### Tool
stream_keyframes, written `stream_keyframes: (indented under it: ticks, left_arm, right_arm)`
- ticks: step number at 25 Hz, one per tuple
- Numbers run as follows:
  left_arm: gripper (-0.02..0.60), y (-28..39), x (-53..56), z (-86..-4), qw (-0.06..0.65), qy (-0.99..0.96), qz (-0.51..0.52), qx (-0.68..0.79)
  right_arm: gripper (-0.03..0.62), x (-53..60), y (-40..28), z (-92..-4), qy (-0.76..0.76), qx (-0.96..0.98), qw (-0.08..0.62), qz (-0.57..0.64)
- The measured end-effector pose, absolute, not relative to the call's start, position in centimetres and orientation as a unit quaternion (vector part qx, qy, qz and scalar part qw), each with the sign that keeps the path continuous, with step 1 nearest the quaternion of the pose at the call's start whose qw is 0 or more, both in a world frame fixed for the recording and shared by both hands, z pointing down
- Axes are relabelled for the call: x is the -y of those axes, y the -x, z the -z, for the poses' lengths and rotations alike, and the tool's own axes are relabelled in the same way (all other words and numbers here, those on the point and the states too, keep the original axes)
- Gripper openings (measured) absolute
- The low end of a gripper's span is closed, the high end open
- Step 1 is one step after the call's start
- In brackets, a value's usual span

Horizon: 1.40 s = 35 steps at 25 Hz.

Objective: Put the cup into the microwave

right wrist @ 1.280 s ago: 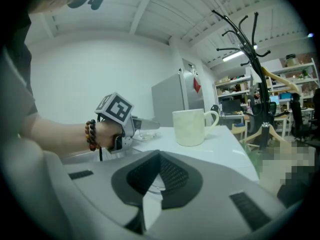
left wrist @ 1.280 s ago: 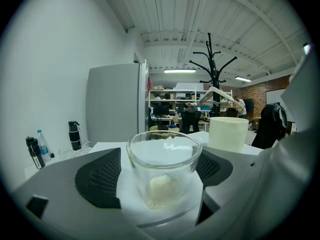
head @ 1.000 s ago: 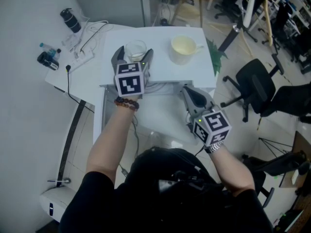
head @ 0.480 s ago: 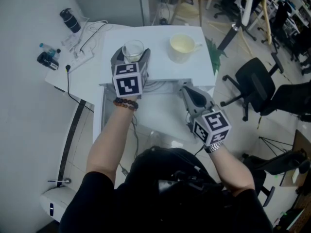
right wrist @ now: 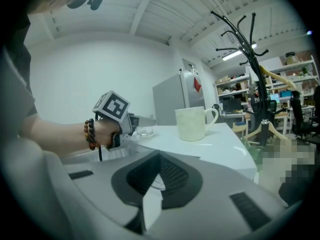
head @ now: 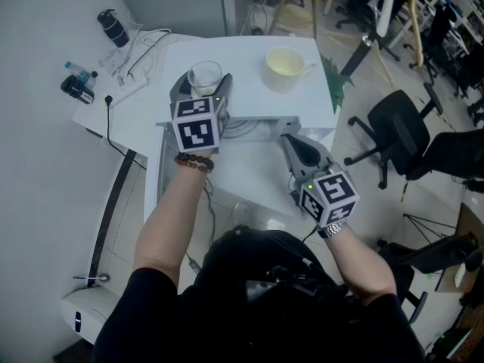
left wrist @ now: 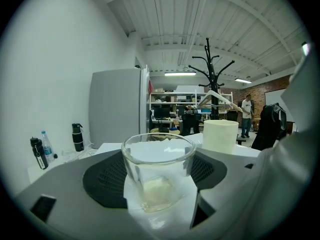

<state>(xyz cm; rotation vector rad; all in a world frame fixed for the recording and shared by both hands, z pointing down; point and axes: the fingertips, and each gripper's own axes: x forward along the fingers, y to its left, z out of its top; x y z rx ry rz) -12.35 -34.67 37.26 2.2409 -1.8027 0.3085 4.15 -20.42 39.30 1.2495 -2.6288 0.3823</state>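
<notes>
A clear glass cup [head: 204, 75] stands on the white flat top [head: 249, 89], at its near left. My left gripper [head: 203, 82] reaches over the top's front edge, and its jaws stand one on each side of the cup. In the left gripper view the cup [left wrist: 157, 171] fills the gap and both black pads [left wrist: 105, 181] touch its wall. A cream mug [head: 285, 68] stands to the right on the same top, apart from the glass. Lower and nearer to me, in front of the top's edge, my right gripper [head: 292, 145] is shut with nothing in it [right wrist: 157, 176].
On the side table at the left lie bottles [head: 78, 88], a black flask [head: 113, 27] and a power strip with cables [head: 128, 88]. A black office chair [head: 401, 127] stands at the right. A grey cabinet [left wrist: 117, 106] and a coat rack [left wrist: 212, 64] stand behind.
My left gripper has slid a little forward around the glass cup and its jaws have come in onto it. The right gripper and the mug have stayed where they were.
</notes>
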Motion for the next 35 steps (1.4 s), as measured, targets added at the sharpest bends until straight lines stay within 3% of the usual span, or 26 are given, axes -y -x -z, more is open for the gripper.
stream_keyframes:
  ticks: [35]
  left_arm:
    - [0.35, 12.0, 22.7, -37.4, 0.122, -0.74, -0.093, 0.655]
  right_arm:
    - [0.012, 11.6, -5.0, -39.3, -0.374, 0.913, 0.108, -0.121]
